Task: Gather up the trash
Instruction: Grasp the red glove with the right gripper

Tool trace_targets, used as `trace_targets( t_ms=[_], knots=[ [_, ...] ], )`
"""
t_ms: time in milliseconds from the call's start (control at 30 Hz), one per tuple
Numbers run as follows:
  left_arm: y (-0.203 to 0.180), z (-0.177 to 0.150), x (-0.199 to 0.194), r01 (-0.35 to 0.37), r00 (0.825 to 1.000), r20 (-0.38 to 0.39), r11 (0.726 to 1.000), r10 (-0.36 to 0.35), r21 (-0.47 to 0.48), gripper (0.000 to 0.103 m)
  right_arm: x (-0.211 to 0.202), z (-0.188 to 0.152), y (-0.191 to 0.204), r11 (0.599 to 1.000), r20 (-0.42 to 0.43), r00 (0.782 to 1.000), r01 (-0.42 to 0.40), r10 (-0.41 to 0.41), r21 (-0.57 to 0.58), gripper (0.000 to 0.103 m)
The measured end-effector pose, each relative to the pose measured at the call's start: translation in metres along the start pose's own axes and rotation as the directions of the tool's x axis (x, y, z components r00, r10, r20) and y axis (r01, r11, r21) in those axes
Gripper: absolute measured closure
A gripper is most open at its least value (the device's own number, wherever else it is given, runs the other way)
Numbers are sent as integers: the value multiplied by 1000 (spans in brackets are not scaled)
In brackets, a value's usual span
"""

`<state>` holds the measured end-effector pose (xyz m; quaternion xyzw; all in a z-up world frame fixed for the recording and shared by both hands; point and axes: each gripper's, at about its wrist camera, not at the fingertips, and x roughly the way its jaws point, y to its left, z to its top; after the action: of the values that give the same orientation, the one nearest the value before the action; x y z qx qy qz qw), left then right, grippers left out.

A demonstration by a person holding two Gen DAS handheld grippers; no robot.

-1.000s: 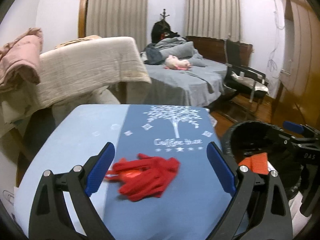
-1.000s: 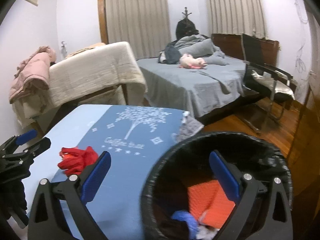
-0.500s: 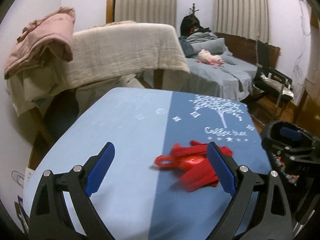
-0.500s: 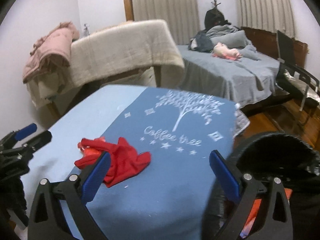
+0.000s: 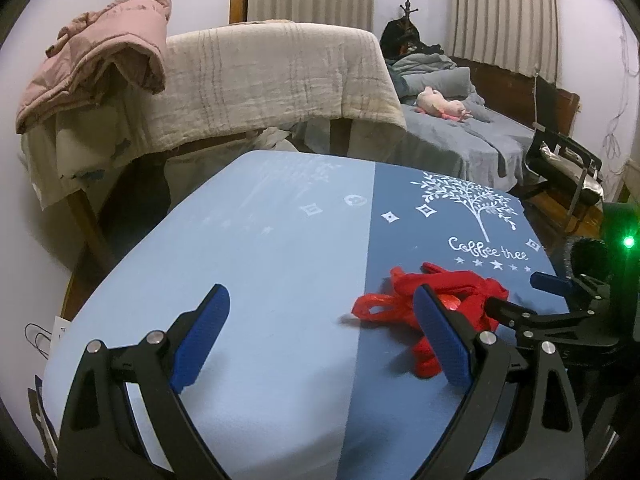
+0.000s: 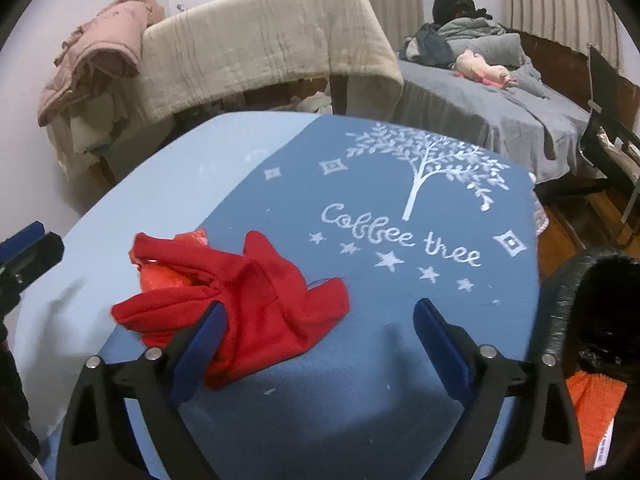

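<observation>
Red crumpled cloth (image 6: 240,304) with a red plastic bag tucked in it lies on the blue "Coffee tree" tablecloth (image 6: 400,360), its near edge at the right gripper's (image 6: 320,344) left pad. That gripper's jaws have just been closing slightly yet stand wide, clamping nothing. Shift left to centre the heap, press down, then close. The left gripper (image 5: 320,336) is apart, empty. The black bin (image 6: 568,300) waits to the right.
</observation>
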<state>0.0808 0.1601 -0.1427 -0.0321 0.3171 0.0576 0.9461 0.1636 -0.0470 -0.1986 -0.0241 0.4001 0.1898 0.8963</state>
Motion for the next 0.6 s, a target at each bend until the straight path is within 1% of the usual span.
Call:
trace_targets(
  t_ms=[100, 167, 200, 267, 300, 333, 367, 400, 433, 467, 533, 600],
  knots=[
    [2, -2, 3, -3, 1000, -5, 1000, 3, -7, 13, 8, 1, 3, 1000, -29, 999, -12, 12, -7, 19],
    [4, -3, 5, -3, 1000, -9, 1000, 3, -12, 13, 14, 0, 5, 1000, -54, 998, -25, 24, -14, 28],
    [5, -3, 6, -4, 1000, -11, 1000, 4, -14, 13, 16, 0, 6, 999, -66, 997, -31, 30, -20, 30],
    [5, -3, 7, -4, 1000, -15, 1000, 4, -17, 13, 17, -1, 10, 999, -71, 997, -38, 36, -34, 38],
    [5, -4, 7, -3, 1000, -17, 1000, 2, -19, 13, 17, -1, 12, 998, -71, 997, -46, 43, -44, 41],
    [5, -4, 7, -2, 1000, -18, 1000, 2, -19, 13, 16, -1, 13, 997, -71, 996, -54, 50, -50, 48],
    [5, -5, 7, -2, 1000, -19, 1000, 2, -19, 13, 16, -2, 14, 996, -70, 996, -65, 61, -55, 57],
    [4, -5, 7, 0, 1000, -20, 1000, 0, -18, 13, 15, -2, 16, 995, -71, 995, -79, 74, -62, 63],
    [4, -5, 7, 1, 1000, -21, 1000, -1, -18, 13, 14, -2, 18, 994, -72, 994, -88, 84, -68, 72],
    [4, -6, 7, 2, 1000, -21, 1000, -2, -18, 13, 14, -2, 20, 993, -72, 993, -95, 90, -71, 79],
    [2, -6, 6, 4, 1000, -21, 1000, -4, -15, 13, 12, -3, 23, 991, -73, 992, -109, 104, -78, 87],
    [1, -5, 5, 5, 1000, -21, 1000, -6, -13, 13, 9, -3, 24, 990, -69, 992, -115, 109, -80, 89]
  ],
)
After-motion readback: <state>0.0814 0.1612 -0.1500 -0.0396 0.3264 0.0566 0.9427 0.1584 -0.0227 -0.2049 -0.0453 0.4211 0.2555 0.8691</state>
